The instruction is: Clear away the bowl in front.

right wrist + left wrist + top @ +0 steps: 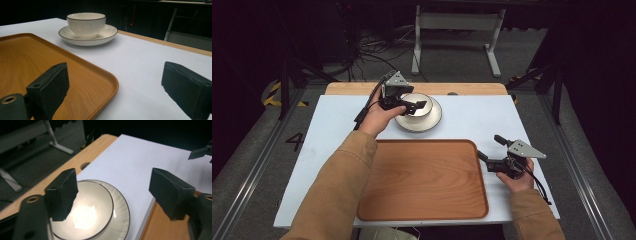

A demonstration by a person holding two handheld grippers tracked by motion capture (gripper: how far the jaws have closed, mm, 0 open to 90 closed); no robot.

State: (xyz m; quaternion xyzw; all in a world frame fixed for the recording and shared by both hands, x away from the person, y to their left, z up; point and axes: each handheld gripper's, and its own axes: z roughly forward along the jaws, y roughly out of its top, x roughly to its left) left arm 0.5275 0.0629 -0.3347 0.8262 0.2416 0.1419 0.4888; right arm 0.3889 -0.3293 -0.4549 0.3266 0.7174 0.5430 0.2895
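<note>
Over the upright bowl (414, 106) on its saucer (432, 120), left claw (414, 106) spread, empty; right claw (490, 148) likewise spread.

Bright overhead light, dark surroundings; glare inside the bowl (82, 216) (near jaws perhaps blurred).

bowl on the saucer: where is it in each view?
High view: bowl upper centre, under the left tool.
Left gripper view: lower centre-left, seen from above.
Right gripper view: top centre-left, on the saucer.
Shared landmark: wooden tray, beside it.
</note>
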